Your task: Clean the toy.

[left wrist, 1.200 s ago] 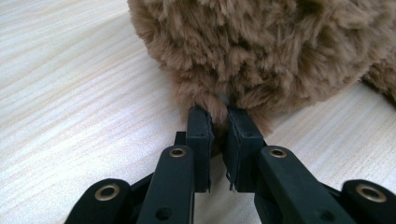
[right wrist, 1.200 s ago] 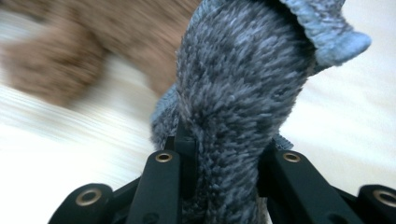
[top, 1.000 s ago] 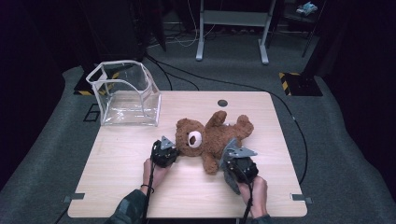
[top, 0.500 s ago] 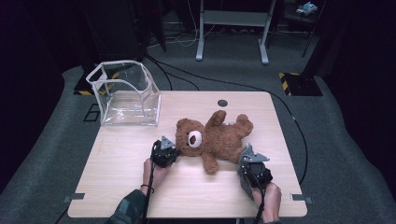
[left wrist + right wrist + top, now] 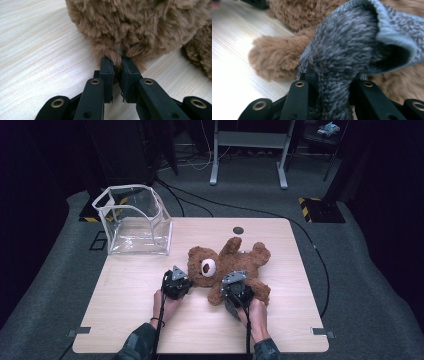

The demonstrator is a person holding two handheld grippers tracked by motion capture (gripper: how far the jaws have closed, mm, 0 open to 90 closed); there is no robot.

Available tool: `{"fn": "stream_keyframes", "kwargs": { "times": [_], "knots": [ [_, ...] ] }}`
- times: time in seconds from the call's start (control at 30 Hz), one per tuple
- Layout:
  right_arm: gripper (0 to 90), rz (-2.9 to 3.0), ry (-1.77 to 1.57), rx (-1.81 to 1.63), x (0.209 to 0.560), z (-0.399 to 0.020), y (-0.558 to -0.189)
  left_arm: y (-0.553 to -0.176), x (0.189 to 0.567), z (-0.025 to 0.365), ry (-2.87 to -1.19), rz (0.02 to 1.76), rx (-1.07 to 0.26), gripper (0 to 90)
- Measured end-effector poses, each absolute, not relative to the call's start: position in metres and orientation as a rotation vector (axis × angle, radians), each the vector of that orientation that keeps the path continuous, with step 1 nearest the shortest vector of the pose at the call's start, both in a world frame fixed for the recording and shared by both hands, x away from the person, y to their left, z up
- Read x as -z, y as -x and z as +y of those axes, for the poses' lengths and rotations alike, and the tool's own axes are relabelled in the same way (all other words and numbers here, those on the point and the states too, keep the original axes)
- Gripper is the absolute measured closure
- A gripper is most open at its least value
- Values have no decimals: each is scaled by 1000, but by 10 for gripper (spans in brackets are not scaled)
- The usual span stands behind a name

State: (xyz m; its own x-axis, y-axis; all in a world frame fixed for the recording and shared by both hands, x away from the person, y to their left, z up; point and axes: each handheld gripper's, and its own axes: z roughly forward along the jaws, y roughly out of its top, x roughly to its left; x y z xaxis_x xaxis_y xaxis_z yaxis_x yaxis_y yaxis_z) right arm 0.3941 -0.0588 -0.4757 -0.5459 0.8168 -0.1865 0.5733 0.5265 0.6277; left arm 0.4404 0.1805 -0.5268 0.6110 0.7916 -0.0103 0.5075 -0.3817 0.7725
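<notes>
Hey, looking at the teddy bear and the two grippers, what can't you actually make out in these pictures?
- High view: the grey knit piece is hidden under the right gripper and the person's hand.
- Right gripper view: the grey knit piece covers the jaws' pads and runs off the frame; what garment it is cannot be told.
- Left gripper view: the teddy bear is cut off by the edges; fur hides which part the left gripper pinches.

A pale wooden table [image 5: 125,320] stands on grey carpet [image 5: 370,285], dark surroundings, metal stand legs [image 5: 250,150] behind.
</notes>
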Motion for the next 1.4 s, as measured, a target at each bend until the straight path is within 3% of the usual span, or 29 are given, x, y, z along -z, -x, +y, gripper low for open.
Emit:
{"fn": "stream_keyframes", "kwargs": {
  "times": [0.2,0.6,0.9,1.1,1.23,1.4],
  "knots": [
    [728,2267,-1189,-621,478,-74,-392,-441,527,181,-2061,1019,-467,807],
    [728,2130,-1371,-465,473,-149,-382,-440,527,180,-2063,1020,-467,810],
    [724,2223,-1232,-650,469,-104,-387,-441,527,181,-2060,1018,-464,810],
    [728,2172,-1320,-480,478,-126,-396,-441,527,180,-2063,1018,-462,811],
    [726,2154,-1365,-541,479,-142,-389,-441,527,181,-2066,1015,-467,811],
    [725,2252,-1230,-690,467,-107,-388,-440,527,180,-2063,1017,-463,810]
  ]
}}
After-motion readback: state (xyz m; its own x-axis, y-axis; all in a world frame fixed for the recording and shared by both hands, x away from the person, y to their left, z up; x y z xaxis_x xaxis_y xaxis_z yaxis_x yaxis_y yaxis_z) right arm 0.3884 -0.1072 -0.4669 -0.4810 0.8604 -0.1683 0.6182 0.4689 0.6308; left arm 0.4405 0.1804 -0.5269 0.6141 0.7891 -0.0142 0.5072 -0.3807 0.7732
